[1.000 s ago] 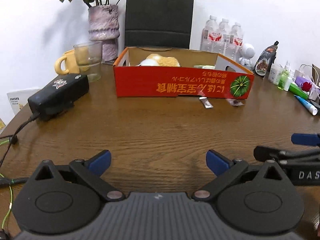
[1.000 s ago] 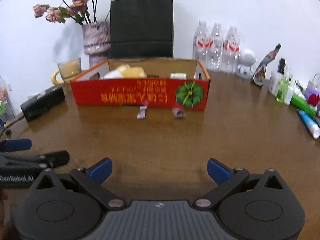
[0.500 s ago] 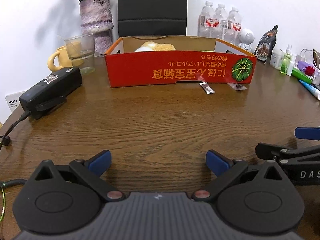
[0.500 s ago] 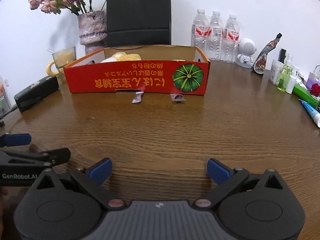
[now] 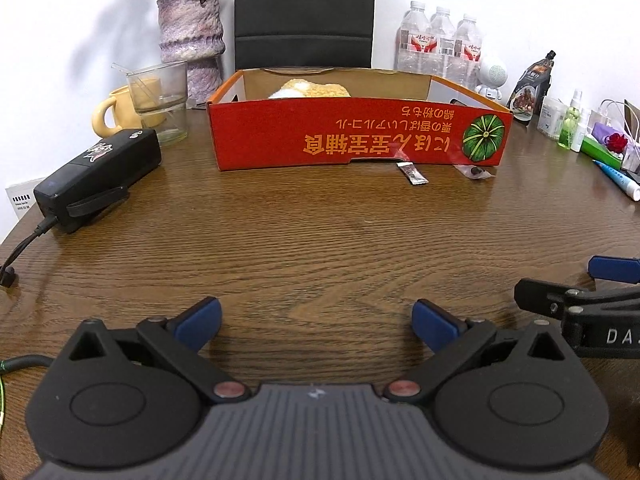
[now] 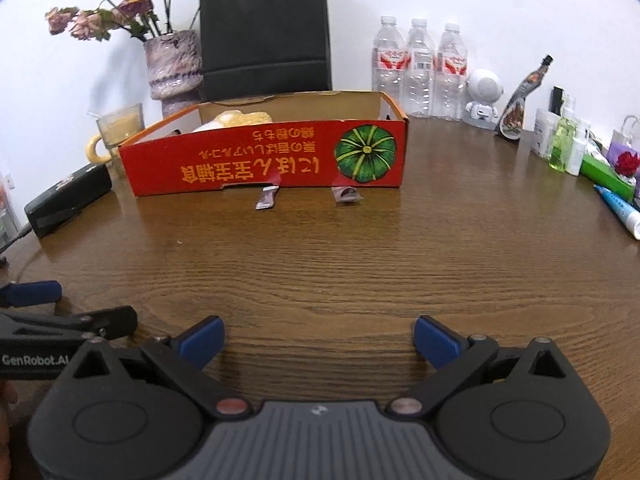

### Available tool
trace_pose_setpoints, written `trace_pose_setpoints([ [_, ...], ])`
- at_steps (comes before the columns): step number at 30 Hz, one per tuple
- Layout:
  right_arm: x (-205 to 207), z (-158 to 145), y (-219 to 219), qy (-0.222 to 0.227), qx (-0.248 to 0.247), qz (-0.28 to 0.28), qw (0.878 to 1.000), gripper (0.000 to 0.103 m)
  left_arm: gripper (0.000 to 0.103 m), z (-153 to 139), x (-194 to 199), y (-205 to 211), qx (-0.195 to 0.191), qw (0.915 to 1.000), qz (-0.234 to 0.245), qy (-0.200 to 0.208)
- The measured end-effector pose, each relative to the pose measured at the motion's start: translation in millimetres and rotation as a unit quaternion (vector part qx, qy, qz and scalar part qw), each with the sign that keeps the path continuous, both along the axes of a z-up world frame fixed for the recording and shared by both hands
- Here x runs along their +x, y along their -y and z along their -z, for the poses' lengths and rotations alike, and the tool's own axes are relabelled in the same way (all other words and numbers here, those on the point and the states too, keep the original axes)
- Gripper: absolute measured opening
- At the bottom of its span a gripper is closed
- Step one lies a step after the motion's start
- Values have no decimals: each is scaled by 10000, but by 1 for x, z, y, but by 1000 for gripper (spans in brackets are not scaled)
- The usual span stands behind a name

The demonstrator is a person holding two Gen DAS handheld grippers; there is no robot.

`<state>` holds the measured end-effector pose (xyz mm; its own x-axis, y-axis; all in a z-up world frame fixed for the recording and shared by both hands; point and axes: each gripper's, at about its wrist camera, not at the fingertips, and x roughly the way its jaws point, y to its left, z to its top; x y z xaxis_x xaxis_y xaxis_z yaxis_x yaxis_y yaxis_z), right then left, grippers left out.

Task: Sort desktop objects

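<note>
Left tool [image 5: 316, 316]: wide apart and holding nothing; it hangs low over the bare wood near the front edge, with blue pads on black arms
Right tool [image 6: 318, 334]: also spread wide with nothing in it, just beside the left one, over bare wood
Desk [image 5: 320, 232]: round, dark brown wood with wavy grain lines and a bit of shine
Red box [image 5: 360, 142]: a low cardboard tray in the middle of the desk, red outside and plain brown inside, with gold writing and a green pumpkin picture on the front wall
Already in the box: something soft, fluffy and yellow-white [image 5: 314, 89] pokes up over the wall; I cannot tell what else lies inside
Small packet [image 5: 412, 172]: a thin, flat, dark wrapper lying on the desk just in front of the box, not yet put away
Clear wrapper [image 5: 474, 171]: a crinkly see-through packet with a dark lump in it, also just in front of the box, near the pumpkin corner
Right edge of the desk: a blue and white tube [image 6: 618, 210], a green box [image 6: 606, 178] and little bottles [image 6: 562, 148] sit in a bunch, well apart from the box
How far along: I think some sorting is done, but 2 packets and maybe the things at the side are left
Next: I guess a tool must reach far forward to pinch a flat packet, which could slip
</note>
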<state>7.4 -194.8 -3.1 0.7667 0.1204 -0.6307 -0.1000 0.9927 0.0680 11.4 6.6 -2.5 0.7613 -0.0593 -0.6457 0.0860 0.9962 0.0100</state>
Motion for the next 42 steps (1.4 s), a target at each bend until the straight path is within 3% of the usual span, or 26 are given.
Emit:
trace_pose_setpoints([
  [42,2,2,-5,-68,-211,63,9997,103,103,0,0,0,9,10000,-11,4],
])
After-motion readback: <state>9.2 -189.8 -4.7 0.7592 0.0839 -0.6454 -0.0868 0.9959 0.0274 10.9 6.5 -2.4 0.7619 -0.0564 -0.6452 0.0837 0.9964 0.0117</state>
